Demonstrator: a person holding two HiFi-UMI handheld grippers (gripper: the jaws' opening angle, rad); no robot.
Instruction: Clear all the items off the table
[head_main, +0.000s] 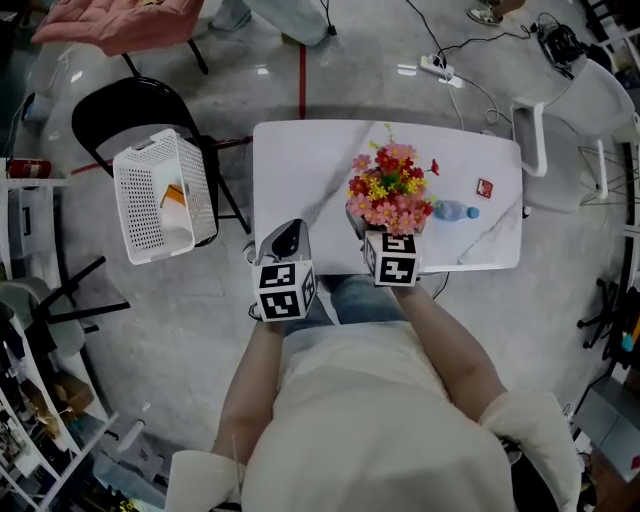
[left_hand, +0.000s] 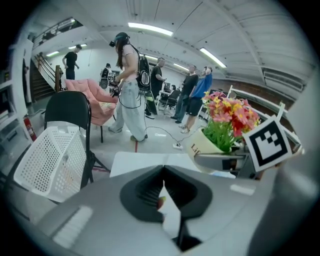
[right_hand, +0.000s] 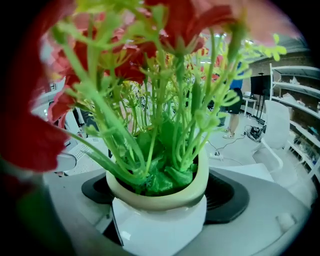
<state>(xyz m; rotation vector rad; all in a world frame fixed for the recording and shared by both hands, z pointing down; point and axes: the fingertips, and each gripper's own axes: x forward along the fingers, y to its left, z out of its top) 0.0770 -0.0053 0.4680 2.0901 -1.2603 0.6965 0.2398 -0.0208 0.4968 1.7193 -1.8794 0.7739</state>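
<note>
A white pot of pink, red and yellow flowers (head_main: 390, 190) is at the table's (head_main: 300, 160) near edge, and my right gripper (head_main: 375, 230) is shut on the pot. In the right gripper view the pot (right_hand: 160, 220) fills the space between the dark pads, with green stems rising above it. My left gripper (head_main: 287, 233) is over the table's near left part, its jaws shut on nothing (left_hand: 162, 192). From the left gripper view the flower pot (left_hand: 207, 145) shows to the right. A water bottle (head_main: 455, 211) lies on the table right of the flowers, with a small red item (head_main: 484, 187) beyond it.
A white mesh basket (head_main: 165, 195) rests tilted on a black chair (head_main: 130, 110) left of the table. A white chair (head_main: 570, 110) stands at the right. Cables and a power strip (head_main: 437, 68) lie on the floor beyond. People (left_hand: 130, 85) stand in the background.
</note>
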